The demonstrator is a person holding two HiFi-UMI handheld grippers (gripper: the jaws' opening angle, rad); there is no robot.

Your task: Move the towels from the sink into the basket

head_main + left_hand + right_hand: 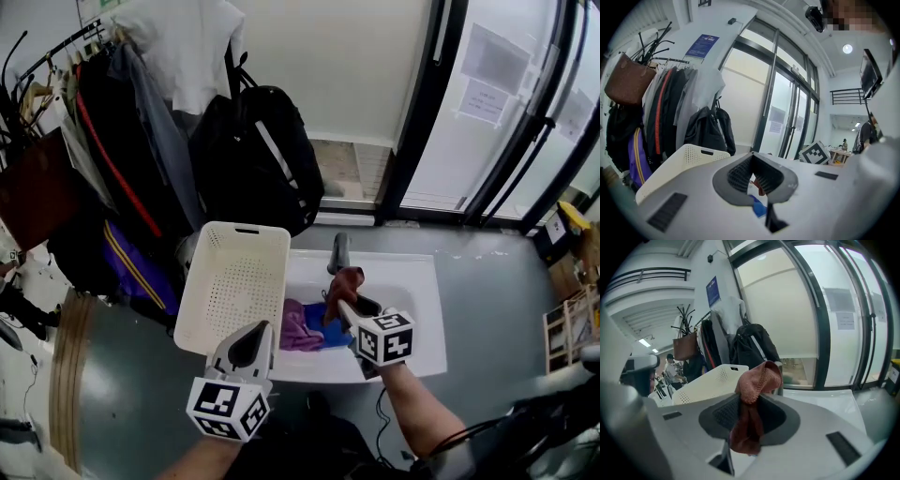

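Note:
A reddish-brown towel (348, 279) hangs above the white sink (417, 291), with my right gripper (349, 305) shut on it. In the right gripper view the same towel (759, 378) bunches over the jaws of that gripper (749, 404) and droops between them. A purple towel (298, 326) and a blue towel (330, 330) lie in the sink's left end. The white perforated basket (208, 281) stands just left of the sink and looks empty. My left gripper (253, 339) hovers at the basket's near right corner, its jaws together with nothing in them (753, 171).
A dark faucet (339, 251) rises at the sink's back edge. A rack of coats, a brown bag (33, 187) and a black backpack (253, 150) stand behind the basket. Glass doors (506, 103) run along the back right. Grey floor surrounds the sink.

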